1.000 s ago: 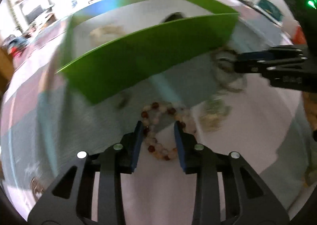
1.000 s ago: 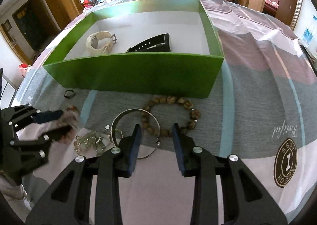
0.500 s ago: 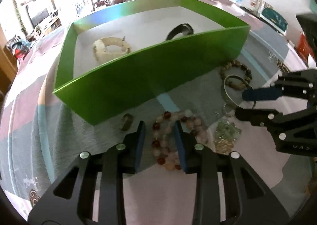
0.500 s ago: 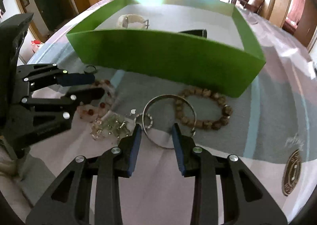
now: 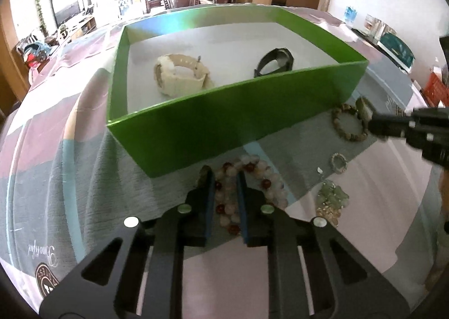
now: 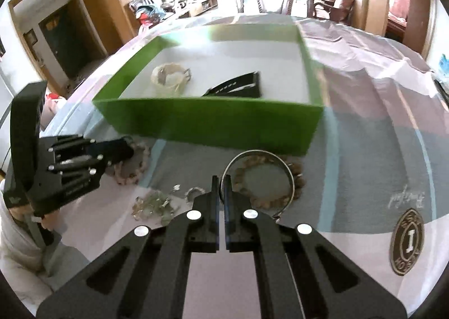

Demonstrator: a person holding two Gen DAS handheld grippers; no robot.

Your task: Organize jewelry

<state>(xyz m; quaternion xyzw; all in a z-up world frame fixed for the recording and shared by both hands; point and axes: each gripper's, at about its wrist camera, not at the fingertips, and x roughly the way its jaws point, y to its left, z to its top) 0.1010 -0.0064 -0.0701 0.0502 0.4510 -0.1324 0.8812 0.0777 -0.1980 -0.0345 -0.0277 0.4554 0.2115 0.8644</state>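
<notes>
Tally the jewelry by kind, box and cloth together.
Watches: 2, cream watch and black watch, in green box
Bead bracelets: 2, pink-red bracelet, brown bracelet
Metal bangle: 1
Small rings: 2, silvery ring, dark ring
Pale green bead cluster: 1
Total: 8

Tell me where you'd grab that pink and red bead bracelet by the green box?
Pinch across one strand of the bead bracelet, coming from above, one finger inside the loop, one outside. It lies flat, an open ring. The left tool pinches its left arc that way.
</notes>
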